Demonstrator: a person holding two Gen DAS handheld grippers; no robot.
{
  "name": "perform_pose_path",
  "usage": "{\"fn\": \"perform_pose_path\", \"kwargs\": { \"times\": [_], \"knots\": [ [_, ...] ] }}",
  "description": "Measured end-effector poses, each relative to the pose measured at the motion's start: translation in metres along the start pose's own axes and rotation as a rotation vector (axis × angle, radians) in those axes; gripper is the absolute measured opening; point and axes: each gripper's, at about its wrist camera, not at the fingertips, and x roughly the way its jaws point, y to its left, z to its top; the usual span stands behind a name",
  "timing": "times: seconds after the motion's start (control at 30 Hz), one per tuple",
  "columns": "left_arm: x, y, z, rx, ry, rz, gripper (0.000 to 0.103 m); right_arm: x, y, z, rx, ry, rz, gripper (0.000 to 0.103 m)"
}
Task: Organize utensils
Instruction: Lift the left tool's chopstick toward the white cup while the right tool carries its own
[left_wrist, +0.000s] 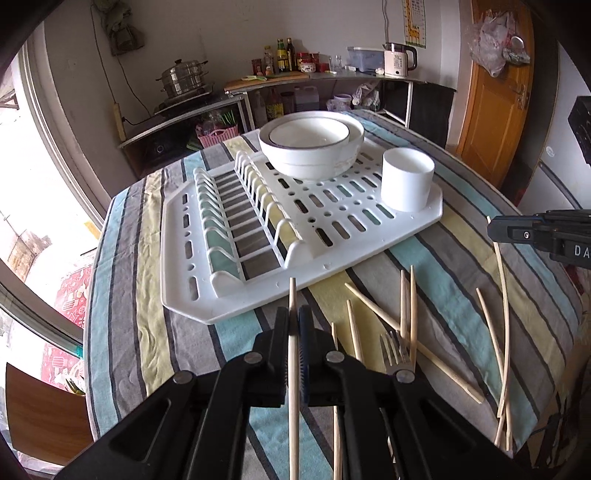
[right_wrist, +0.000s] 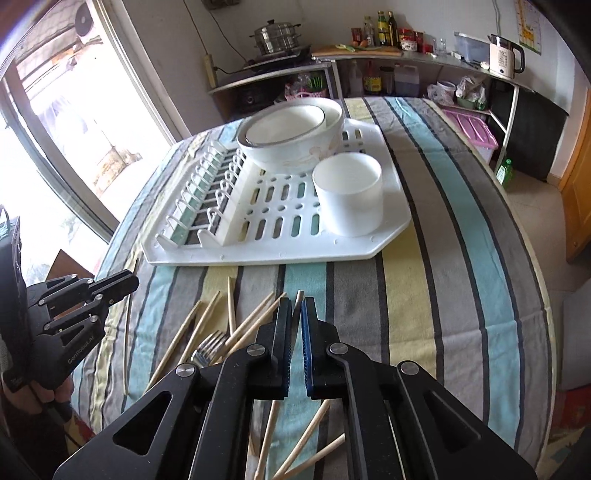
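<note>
My left gripper (left_wrist: 293, 314) is shut on a wooden chopstick (left_wrist: 293, 295) that runs straight between its pads, lifted above the striped cloth. My right gripper (right_wrist: 297, 306) is shut on another chopstick (right_wrist: 298, 296), whose tip pokes out past the pads. In the left wrist view the right gripper (left_wrist: 493, 229) hangs at the right with its chopstick (left_wrist: 503, 295) trailing down. Several loose chopsticks (left_wrist: 408, 306) (right_wrist: 192, 325) and a metal fork (left_wrist: 395, 350) (right_wrist: 208, 347) lie on the cloth below. A white cup (left_wrist: 406, 181) (right_wrist: 349, 195) stands on the near right corner of the white dish rack (left_wrist: 184, 258) (right_wrist: 258, 254).
Two nested white bowls (left_wrist: 310, 147) (right_wrist: 288, 129) sit at the back of the rack, with empty plate slots to their left. The left gripper (right_wrist: 131, 282) and a hand (right_wrist: 37, 398) are at the left. The table edge (right_wrist: 532, 258) drops off on the right.
</note>
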Motion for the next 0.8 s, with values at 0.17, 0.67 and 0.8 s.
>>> {"fn": "perform_pose_path", "kwargs": {
  "times": [0.17,0.67,0.8],
  "knots": [
    [-0.029,0.015,0.010,-0.058,-0.101,0.021,0.005,-0.024,0.012,0.010,-0.043,-0.121,-0.014,0.004],
    [-0.078,0.023,-0.020,-0.167,-0.259,0.005,0.005,-0.062,0.019,-0.012,-0.124,-0.300,0.014,0.004],
    [-0.088,0.025,-0.020,-0.183,-0.278,0.010,0.005,-0.072,0.020,-0.014,-0.138,-0.332,0.023,0.004]
  ]
}}
